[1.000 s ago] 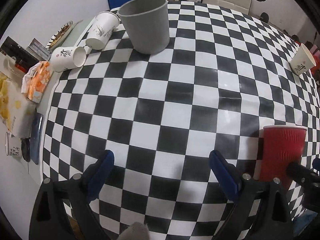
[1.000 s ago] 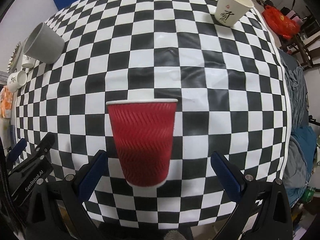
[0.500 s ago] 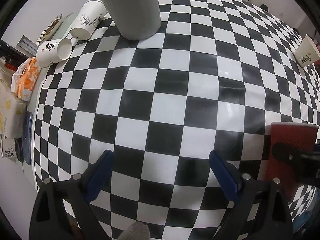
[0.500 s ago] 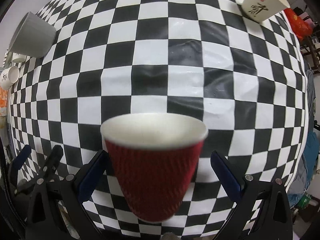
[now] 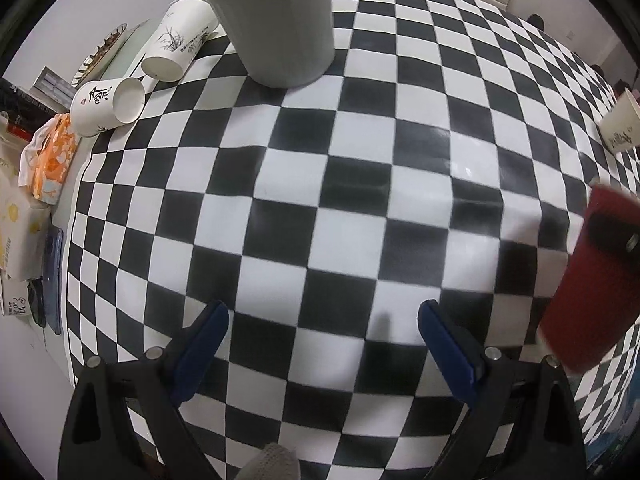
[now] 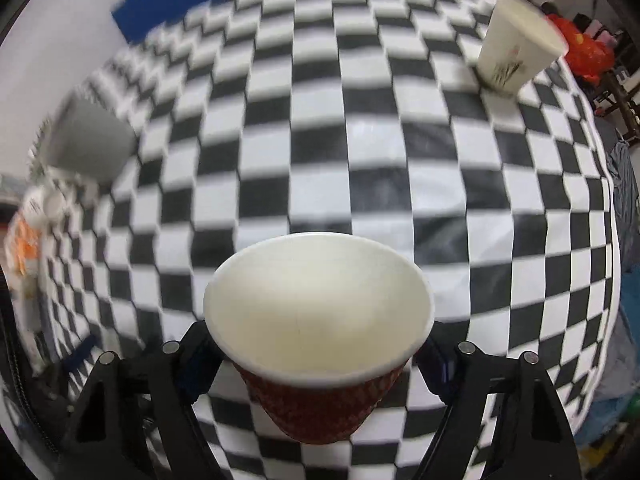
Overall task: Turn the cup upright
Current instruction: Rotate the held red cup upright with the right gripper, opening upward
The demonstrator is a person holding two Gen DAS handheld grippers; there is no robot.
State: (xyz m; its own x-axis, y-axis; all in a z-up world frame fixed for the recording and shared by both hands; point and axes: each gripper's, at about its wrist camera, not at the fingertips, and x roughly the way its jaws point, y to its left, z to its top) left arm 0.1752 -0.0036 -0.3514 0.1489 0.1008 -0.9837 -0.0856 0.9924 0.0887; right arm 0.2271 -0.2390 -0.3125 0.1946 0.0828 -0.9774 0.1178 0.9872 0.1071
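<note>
A red ribbed paper cup (image 6: 320,392) with a white inside sits between my right gripper's (image 6: 316,356) blue-padded fingers, which are closed against its sides. Its mouth faces up and toward the camera. The same cup (image 5: 588,292) shows blurred and tilted at the right edge of the left wrist view, with a black finger of the right gripper across it. My left gripper (image 5: 324,348) is open and empty above the checkered tablecloth (image 5: 320,200).
A grey bucket (image 5: 280,24) stands at the far left of the table. Two white paper cups (image 5: 108,106) lie on their sides beside it. Another white cup (image 6: 516,48) stands at the far right. Boxes and an orange packet (image 5: 48,160) lie off the left edge.
My right gripper has closed on the red cup and tilted it, so its mouth now faces the camera. The left gripper has moved forward toward the grey bucket.
</note>
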